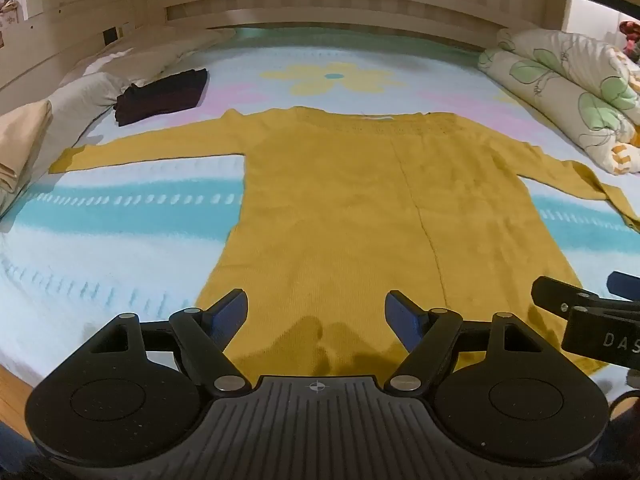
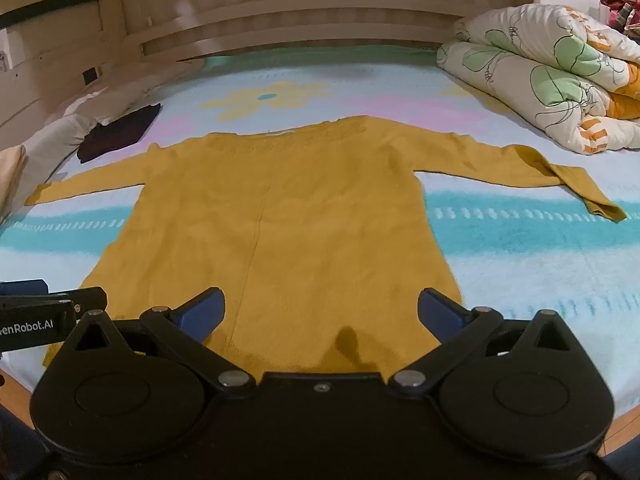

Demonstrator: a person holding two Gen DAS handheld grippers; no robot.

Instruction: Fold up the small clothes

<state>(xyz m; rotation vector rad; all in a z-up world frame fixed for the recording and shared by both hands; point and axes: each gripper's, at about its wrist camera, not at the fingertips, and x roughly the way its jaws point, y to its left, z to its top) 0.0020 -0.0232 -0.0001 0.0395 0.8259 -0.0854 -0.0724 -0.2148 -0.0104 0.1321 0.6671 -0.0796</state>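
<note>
Lying flat on the bed sheet (image 1: 120, 216), face down or up impossible to tell: mustard-yellow knit sweater (image 1: 340, 208), hem nearest the cameras, neckline toward the wooden headboard (image 1: 320, 8). Both sleeves stretched out sideways, the right one kinked and folded back on itself near the cuff (image 2: 592, 196). Soft, slightly fuzzy weave, openwork band along the neckline, faint vertical crease running down the body. Spread wide over the hem's left part, left gripper (image 1: 316, 312), blue pads on black linkage arms, nothing between the jaws. Same story for the right gripper (image 2: 320, 308), jaws gaping above the hem's right part, gripping nothing. Beneath it all, a quilted sheet in pale blue with teal stripes, pink bands and a big yellow flower print. Off to the left, a folded dark garment (image 1: 164, 96) near the pale pillows (image 1: 88, 92). On the right, a puffy rolled duvet (image 2: 540, 76) with green leaf and orange patterns.
</note>
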